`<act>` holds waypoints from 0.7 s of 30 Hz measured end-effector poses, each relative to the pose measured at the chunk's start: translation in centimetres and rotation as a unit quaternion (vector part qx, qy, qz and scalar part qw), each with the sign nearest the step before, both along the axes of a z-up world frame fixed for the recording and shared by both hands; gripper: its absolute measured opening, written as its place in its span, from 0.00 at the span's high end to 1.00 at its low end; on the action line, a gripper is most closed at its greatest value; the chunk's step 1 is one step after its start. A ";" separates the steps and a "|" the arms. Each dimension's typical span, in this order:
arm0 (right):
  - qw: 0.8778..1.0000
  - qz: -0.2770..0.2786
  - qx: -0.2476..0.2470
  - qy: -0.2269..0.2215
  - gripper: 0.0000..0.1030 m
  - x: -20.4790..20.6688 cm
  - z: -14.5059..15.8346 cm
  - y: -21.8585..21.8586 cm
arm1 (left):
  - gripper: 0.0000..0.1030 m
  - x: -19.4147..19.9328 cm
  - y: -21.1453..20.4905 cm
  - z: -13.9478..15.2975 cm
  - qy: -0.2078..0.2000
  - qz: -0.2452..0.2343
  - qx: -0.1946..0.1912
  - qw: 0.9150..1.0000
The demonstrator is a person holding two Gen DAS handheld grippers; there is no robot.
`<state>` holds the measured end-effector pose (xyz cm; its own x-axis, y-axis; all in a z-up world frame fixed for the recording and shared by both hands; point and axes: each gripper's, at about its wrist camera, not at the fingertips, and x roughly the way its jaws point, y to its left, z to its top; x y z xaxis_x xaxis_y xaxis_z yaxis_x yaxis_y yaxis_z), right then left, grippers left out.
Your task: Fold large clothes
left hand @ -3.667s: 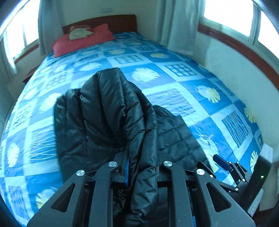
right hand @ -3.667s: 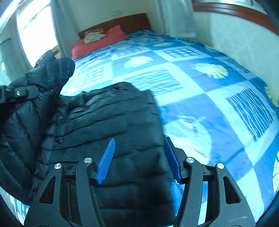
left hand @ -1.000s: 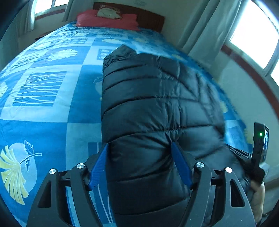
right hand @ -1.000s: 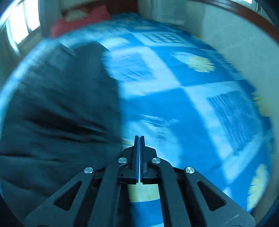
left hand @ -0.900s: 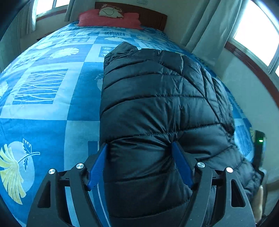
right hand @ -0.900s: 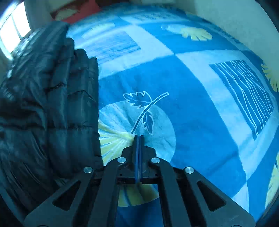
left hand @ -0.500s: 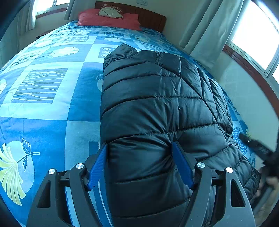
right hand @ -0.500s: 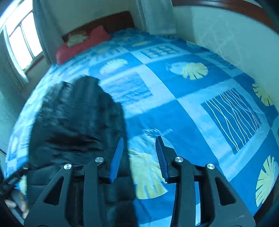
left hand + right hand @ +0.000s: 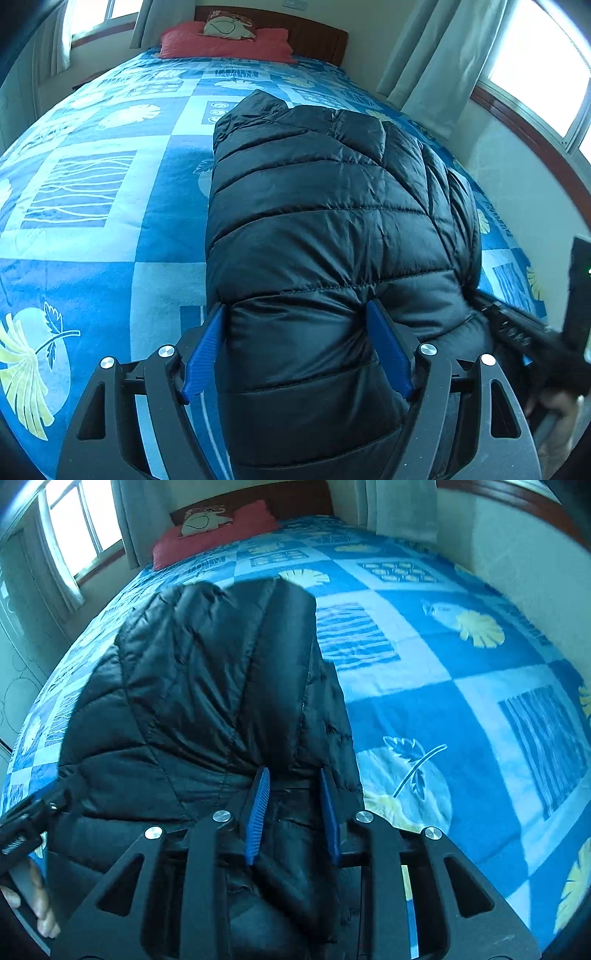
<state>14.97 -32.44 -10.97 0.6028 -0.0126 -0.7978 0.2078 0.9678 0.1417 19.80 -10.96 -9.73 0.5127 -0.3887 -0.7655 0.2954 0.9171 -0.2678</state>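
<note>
A black quilted puffer jacket [image 9: 325, 229] lies folded lengthwise on the blue patterned bedspread [image 9: 96, 192], its near end at the foot of the bed. My left gripper [image 9: 297, 347] is open, its blue pads straddling the jacket's near left end. My right gripper [image 9: 293, 805] is open, its blue pads over the jacket [image 9: 207, 701] at its near right edge. The right gripper's body shows at the right edge of the left wrist view [image 9: 532, 332].
A red pillow [image 9: 225, 40] and wooden headboard [image 9: 317, 33] are at the far end. A wall with windows and curtains [image 9: 424, 62] runs along the bed's right side. Open bedspread [image 9: 461, 701] lies right of the jacket.
My right gripper opened from shut and moved left from the bare bedspread onto the jacket's near right edge. My left gripper stayed open at the jacket's near end.
</note>
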 end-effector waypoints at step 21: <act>0.997 -0.006 -0.009 -0.070 0.52 -0.6 6.6 0.9 | 0.22 0.4 0.7 4.4 -0.068 0.013 -0.008 0.998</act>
<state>14.34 -31.51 -4.33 0.7080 -0.0334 -0.7054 0.1984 0.9681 0.1533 20.18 -10.30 -5.36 0.6206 -0.3854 -0.6829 0.3067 0.9208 -0.2409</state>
